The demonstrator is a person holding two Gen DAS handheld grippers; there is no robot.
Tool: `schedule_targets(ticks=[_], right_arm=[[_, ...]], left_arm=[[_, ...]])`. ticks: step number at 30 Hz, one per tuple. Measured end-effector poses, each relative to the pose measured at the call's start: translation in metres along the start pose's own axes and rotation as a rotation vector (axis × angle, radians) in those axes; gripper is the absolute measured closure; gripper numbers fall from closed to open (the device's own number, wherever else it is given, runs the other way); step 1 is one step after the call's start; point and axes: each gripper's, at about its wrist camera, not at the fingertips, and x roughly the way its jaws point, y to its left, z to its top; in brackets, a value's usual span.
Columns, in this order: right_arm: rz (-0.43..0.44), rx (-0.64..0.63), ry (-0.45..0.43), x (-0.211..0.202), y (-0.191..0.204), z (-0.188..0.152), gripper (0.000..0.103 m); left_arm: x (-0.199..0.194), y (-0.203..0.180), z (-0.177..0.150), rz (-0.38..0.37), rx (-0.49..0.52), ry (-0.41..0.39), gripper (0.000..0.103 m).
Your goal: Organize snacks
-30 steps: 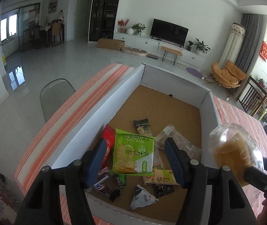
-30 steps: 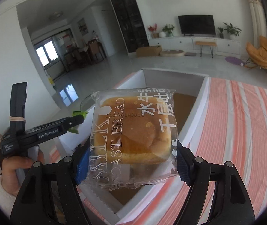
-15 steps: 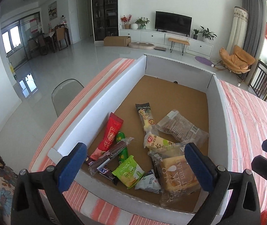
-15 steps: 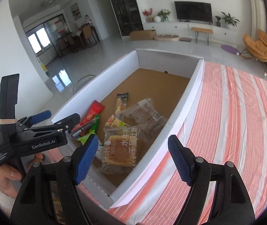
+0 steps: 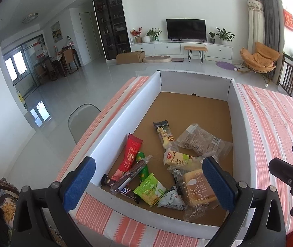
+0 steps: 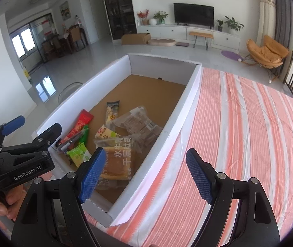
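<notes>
A white cardboard box with a brown floor holds several snack packets. The milk toast bread packet lies at its near right corner, the green cracker packet beside it, and a red packet along the left wall. My left gripper hangs open above the box's near end, holding nothing. My right gripper hovers over the box's right wall; its jaws are opening with nothing between them. In the right wrist view, the bread packet lies below its left finger.
The box stands on a table under an orange-and-white striped cloth, bare to the right of the box. A grey chair stands left of the table. A hand holds the left gripper's black body.
The left gripper let go of the green cracker packet and the right let go of the bread packet. Both packets now lie in the box, and both grippers have pulled back, open.
</notes>
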Motion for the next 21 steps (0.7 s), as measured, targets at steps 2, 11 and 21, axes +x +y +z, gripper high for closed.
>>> schedule_targets(ticks=[2,11,21], right_arm=[[-0.006,0.011,0.013,-0.002,0.001,0.002,0.020],[-0.040,-0.020,0.001,-0.009,0.015,0.005,0.020],[0.001,-0.009,-0.014,-0.006,0.014,0.006,0.020]], left_arm=[[-0.001,0.000,0.000,-0.005,0.010,0.004,0.000],[-0.003,0.003,0.000,0.007,0.028,0.016,0.000],[0.000,0.004,-0.001,0.017,0.036,0.021,0.000]])
